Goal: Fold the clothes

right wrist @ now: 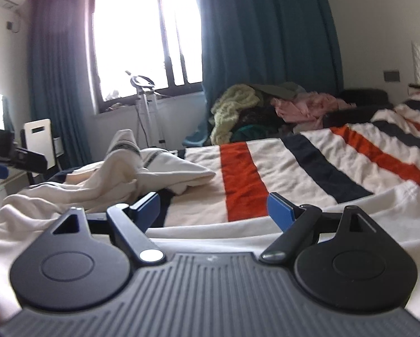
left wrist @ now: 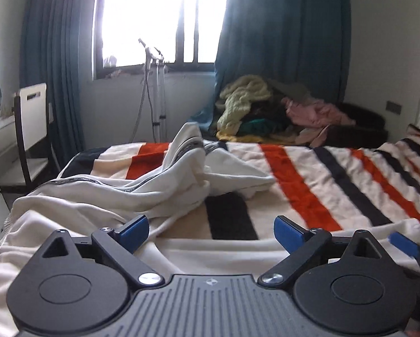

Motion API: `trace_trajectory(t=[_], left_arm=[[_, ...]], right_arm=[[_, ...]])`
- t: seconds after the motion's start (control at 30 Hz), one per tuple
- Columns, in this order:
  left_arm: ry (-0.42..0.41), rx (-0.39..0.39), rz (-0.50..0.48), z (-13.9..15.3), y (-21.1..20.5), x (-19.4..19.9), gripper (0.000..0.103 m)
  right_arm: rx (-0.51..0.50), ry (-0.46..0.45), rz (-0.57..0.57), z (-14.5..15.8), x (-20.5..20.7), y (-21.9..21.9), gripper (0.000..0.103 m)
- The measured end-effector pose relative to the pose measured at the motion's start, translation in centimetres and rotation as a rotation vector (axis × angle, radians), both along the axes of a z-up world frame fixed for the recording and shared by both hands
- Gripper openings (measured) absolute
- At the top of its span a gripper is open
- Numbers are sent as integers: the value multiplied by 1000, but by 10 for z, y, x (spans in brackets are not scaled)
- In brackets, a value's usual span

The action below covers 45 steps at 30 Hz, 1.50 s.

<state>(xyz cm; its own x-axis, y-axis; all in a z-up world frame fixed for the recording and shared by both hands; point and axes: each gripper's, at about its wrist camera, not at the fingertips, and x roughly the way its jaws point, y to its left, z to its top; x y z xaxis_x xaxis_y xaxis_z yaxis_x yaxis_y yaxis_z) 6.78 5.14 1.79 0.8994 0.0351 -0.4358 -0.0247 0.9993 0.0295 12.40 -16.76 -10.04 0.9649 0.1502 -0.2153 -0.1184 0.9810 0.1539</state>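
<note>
Left gripper, right gripper: jaws apart, empty, above crumpled white garment on striped bed.

garment crumpled on blanket at left, clothes pile behind bed, window beyond

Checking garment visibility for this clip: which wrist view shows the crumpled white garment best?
The left wrist view: the white garment fills the left and centre foreground, its dark trim and folds clear. The right wrist view shows it smaller, pushed to the left, partly hidden behind the gripper body.
</note>
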Motion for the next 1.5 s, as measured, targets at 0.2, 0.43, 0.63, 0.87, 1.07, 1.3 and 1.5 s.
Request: trace_trajectory(t=[0.2, 0.43, 0.63, 0.87, 1.07, 1.3, 1.5], left_arm=[[-43, 0, -37, -3, -18, -47, 97], [-29, -90, -25, -4, -12, -45, 97], [-23, -136, -39, -11, -2, -46, 97], [-23, -201, -19, -28, 22, -26, 98], [-33, -284, 7, -50, 48, 3, 99], [-19, -390, 18, -79, 74, 39, 99], [8, -430, 49, -90, 83, 52, 99]], right_arm=[[14, 4, 9, 5, -13, -4, 85], [228, 100, 61, 0, -5, -28, 85], [528, 246, 216, -13, 48, -43, 86], [702, 436, 297, -40, 186, -16, 81], [902, 477, 294, -85, 299, 30, 80], [944, 396, 127, -101, 371, 45, 70], [712, 373, -18, -66, 381, 36, 12]])
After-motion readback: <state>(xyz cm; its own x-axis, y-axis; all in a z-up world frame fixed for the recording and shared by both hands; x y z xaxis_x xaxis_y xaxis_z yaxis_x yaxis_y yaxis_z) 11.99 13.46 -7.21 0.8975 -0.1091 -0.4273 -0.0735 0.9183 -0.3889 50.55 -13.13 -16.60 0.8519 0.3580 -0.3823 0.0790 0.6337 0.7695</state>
